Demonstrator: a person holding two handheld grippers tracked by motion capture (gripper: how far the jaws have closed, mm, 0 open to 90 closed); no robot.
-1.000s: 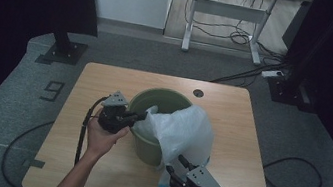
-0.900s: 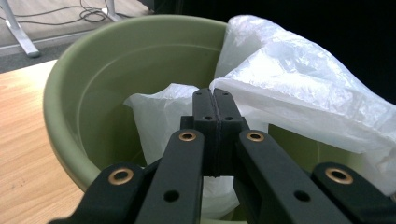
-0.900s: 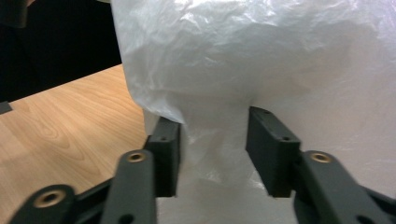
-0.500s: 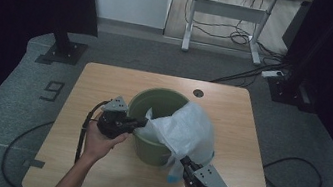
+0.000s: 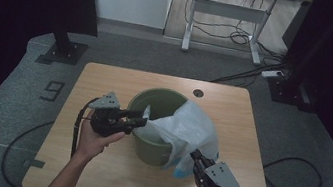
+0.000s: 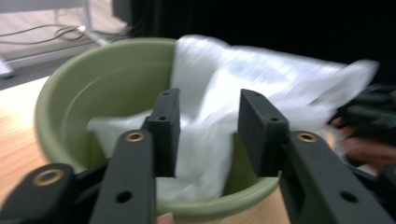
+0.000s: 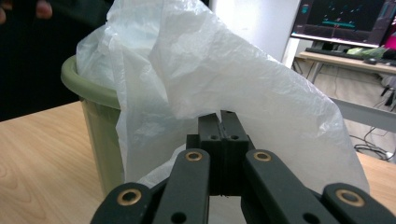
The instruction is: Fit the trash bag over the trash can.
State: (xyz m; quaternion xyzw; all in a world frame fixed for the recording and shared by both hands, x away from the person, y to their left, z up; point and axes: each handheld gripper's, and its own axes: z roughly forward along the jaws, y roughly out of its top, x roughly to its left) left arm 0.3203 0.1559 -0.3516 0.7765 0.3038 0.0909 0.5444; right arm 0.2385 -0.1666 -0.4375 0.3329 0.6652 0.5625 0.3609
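Nearest the person, the right hand-held gripper (image 5: 193, 154) sits low at the front right of the surface (image 5: 90, 177), its jaws pressed together on the hanging edge of the white plastic bag (image 5: 191, 130). A second ago they stood partly apart beside that fold; they have since closed, so this side of the liner is now pinned and can be pulled. In the right gripper view the pads (image 7: 223, 126) meet with the film caught between them.

A little farther in, the left hand-held gripper (image 5: 143, 118) hovers level at the near-left rim of the green bucket (image 5: 153, 147). Its jaws have just been opening: they were clamped on the bag's edge and now stand apart, with the film loose between them and no pad pressing on it. The hold seems to have passed from left to right, likely so the left can take a fresh bite farther along the rim.

The bag lies half in the bucket, draped over its right rim and down the outside wall. The bucket stands mid-surface, well clear of every edge. There is bare wood to the left and front; the far side, with a small cable hole (image 5: 198, 93), is free too.
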